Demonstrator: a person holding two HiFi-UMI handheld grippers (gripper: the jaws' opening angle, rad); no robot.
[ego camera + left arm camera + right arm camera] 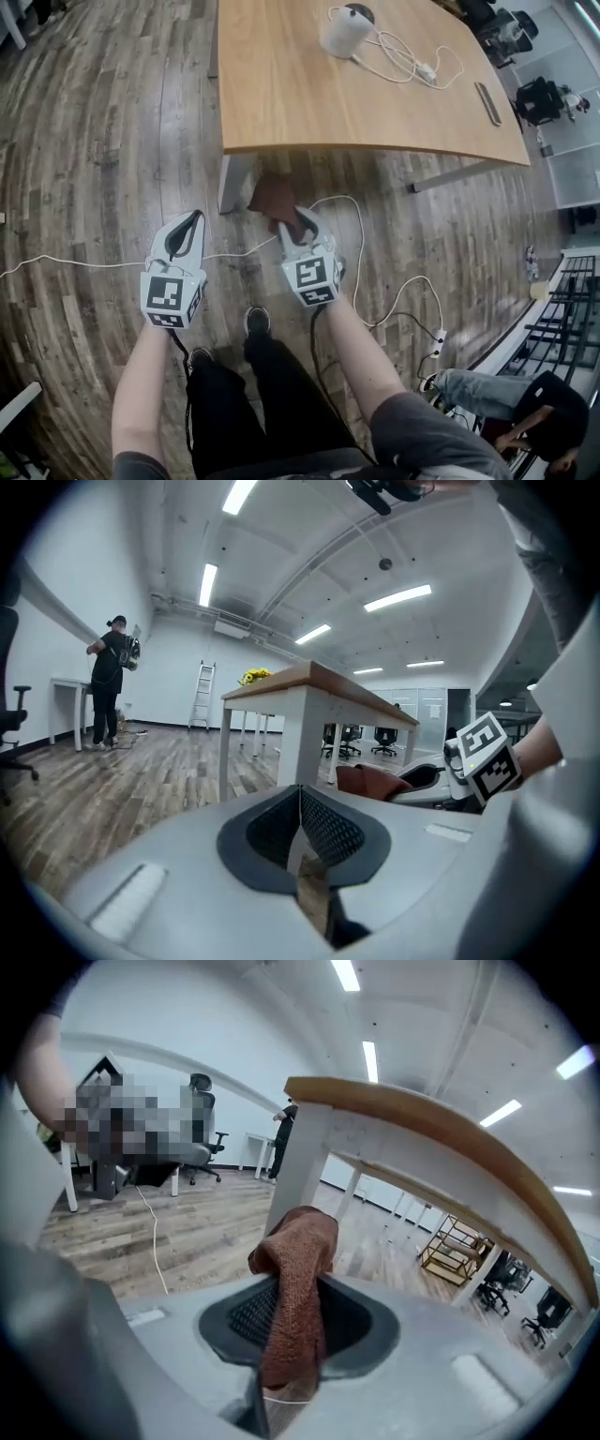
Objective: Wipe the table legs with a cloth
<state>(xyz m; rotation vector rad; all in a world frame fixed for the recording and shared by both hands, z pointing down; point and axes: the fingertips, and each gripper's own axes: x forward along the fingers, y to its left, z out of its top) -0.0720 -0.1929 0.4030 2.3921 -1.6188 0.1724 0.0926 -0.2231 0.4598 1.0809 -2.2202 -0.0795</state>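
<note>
Where the head view looks down past the person's knees, both grippers sit low over the wooden floor in front of the table point(309, 89). The rust-brown cloth point(274, 199) sticks out ahead of the right gripper point(298, 217), just beside the foot of the white table leg point(234, 181); whether it touches the leg cannot be told from here. The left gripper point(192, 220) hangs to the side, apart from the leg.

From the left gripper view, its jaws stand together with nothing between them — only a thin slit of floor shows. Beyond them the leg rises to the tabletop corner, with the cloth and the right gripper off to the right.

Seen in the right gripper view, the jaws are clamped on a fold of the cloth, whose bunched end rears up past the tips and droops to one side. The leg stands just behind it, seemingly a little short of contact.

The cloth looks light, limp and nubbly — it should grip the painted leg rather than slide, but will flop if held far back. A hold close under the bunched wad seems best, so that the wad presses flat against the stiff, fixed leg.
</note>
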